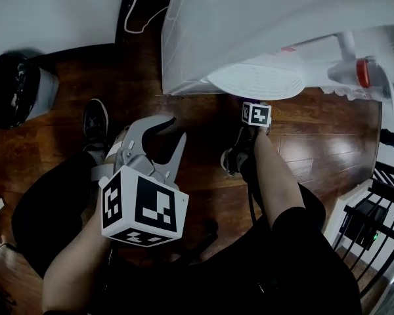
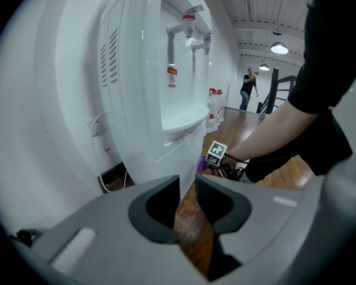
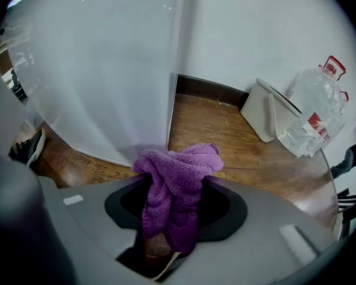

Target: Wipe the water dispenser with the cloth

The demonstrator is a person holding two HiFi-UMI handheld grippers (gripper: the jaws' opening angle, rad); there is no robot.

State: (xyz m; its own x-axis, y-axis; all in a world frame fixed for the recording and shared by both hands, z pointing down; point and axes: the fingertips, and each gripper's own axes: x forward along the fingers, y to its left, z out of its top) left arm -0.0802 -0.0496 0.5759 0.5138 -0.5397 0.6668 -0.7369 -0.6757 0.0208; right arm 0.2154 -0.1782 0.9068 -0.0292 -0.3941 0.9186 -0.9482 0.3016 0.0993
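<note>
The person wears a black top with short sleeves (image 1: 305, 231) and dark trousers (image 1: 43, 209). The 2 shoes (image 1: 95, 125) are black with pale soles. The left gripper (image 1: 171, 130) has a smooth grey plastic body with curved black linings inside its jaws, and a cube (image 1: 143, 207) with black-and-white square markers sits on it. The right gripper (image 3: 175, 200) has the same grey shell with dark recesses and small pale rectangles on top, and carries its own smaller-looking marker cube (image 1: 256, 113).

Dim, cool indoor light, one bright ceiling lamp (image 2: 279, 48), heavy fisheye bending, dark vignetted corners.
</note>
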